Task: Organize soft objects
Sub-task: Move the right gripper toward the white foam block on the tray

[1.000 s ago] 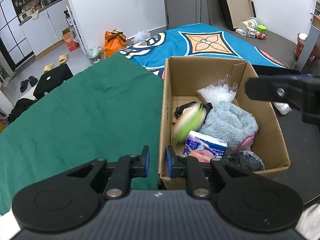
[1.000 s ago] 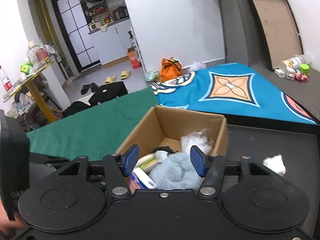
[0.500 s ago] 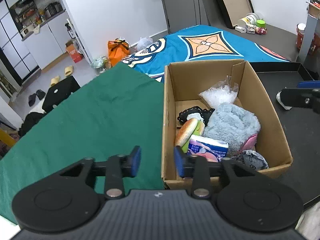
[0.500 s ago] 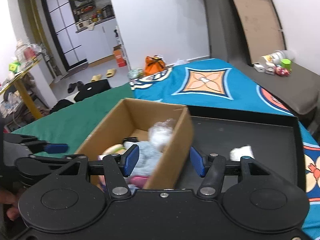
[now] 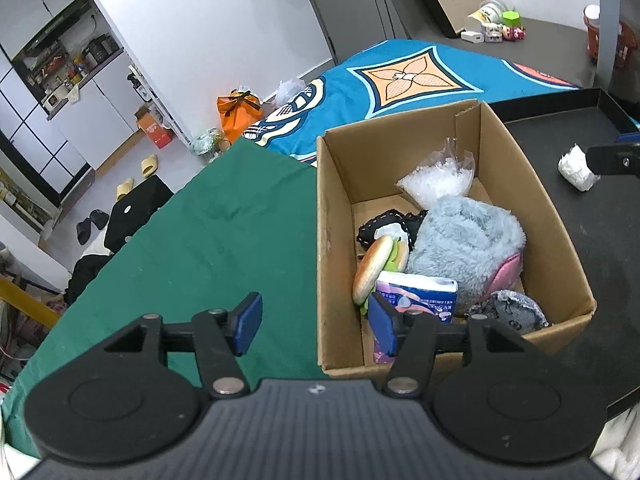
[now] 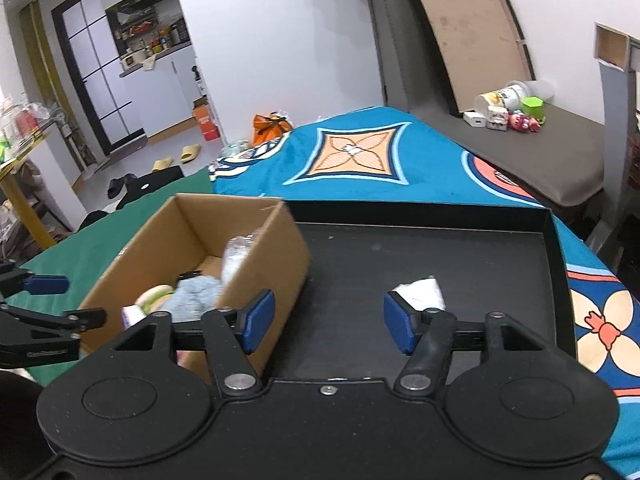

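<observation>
Risk we see: right tool (image 6: 326,322), empty and opening, sits left of the crumpled white paper wad (image 6: 420,290) on the black tray (image 6: 500,256), might shove it; left tool (image 5: 314,326) also opening, empty

A crumpled white wad (image 6: 420,291) lies on my black tray (image 6: 460,248), at three o'clock of the open cardboard box (image 5: 332,208) holding a blue plush (image 5: 464,240), burger toy (image 5: 374,268), tissue pack (image 5: 416,294) and clear bag (image 5: 438,178).
</observation>
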{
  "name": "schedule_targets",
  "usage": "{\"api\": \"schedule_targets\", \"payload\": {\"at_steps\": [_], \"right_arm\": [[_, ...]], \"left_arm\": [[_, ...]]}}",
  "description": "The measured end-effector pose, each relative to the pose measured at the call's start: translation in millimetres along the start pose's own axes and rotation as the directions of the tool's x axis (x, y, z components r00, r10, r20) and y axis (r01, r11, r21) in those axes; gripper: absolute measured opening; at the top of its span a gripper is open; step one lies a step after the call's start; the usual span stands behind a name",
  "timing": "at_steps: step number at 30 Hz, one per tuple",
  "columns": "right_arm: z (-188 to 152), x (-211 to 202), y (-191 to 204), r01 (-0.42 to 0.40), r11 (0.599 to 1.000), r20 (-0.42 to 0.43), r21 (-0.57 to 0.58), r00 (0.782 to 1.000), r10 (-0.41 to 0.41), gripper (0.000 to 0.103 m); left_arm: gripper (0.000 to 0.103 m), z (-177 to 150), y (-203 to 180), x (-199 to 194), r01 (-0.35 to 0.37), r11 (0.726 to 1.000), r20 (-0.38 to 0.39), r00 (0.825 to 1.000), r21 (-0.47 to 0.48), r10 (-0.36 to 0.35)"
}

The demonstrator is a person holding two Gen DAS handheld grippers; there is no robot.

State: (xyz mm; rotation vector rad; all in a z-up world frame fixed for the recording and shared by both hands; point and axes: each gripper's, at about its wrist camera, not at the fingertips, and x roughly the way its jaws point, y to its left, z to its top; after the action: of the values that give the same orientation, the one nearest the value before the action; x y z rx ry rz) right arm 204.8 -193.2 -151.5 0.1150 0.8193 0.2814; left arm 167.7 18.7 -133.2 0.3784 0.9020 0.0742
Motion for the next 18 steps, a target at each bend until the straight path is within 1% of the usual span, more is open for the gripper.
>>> {"api": "schedule_targets", "payload": {"at_steps": [2, 5, 8, 13, 18], "right_arm": [[-3, 5, -8, 0.016, 1.000, 0.002, 0.012, 1.000, -0.016, 0.065], [-8, 11, -19, 0.035, 0.999, 0.012, 0.034, 0.999, -0.035, 0.068], [-14, 20, -31, 0.063, 0.997, 0.025, 0.043, 0.998, -0.064, 0.072], [-21, 35, -44, 0.094, 0.994, 0.023, 0.054, 0.995, -0.095, 0.072], [-23, 44, -51, 0.099, 0.993, 0.016, 0.069, 0.995, -0.101, 0.072]], "left_arm": [[0.066, 1, -2, 0, -0.006, 1.000, -0.003, 1.000, 0.006, 0.006], [0.071, 3, -6, -1, -0.017, 0.999, -0.002, 1.000, 0.028, 0.017], [0.072, 5, -10, 0, -0.027, 0.998, -0.009, 1.000, 0.052, 0.028], [0.074, 10, -17, 3, -0.036, 0.996, -0.028, 0.999, 0.079, 0.038], [0.076, 18, -22, 9, -0.055, 0.995, -0.039, 0.998, 0.087, 0.058]]}}
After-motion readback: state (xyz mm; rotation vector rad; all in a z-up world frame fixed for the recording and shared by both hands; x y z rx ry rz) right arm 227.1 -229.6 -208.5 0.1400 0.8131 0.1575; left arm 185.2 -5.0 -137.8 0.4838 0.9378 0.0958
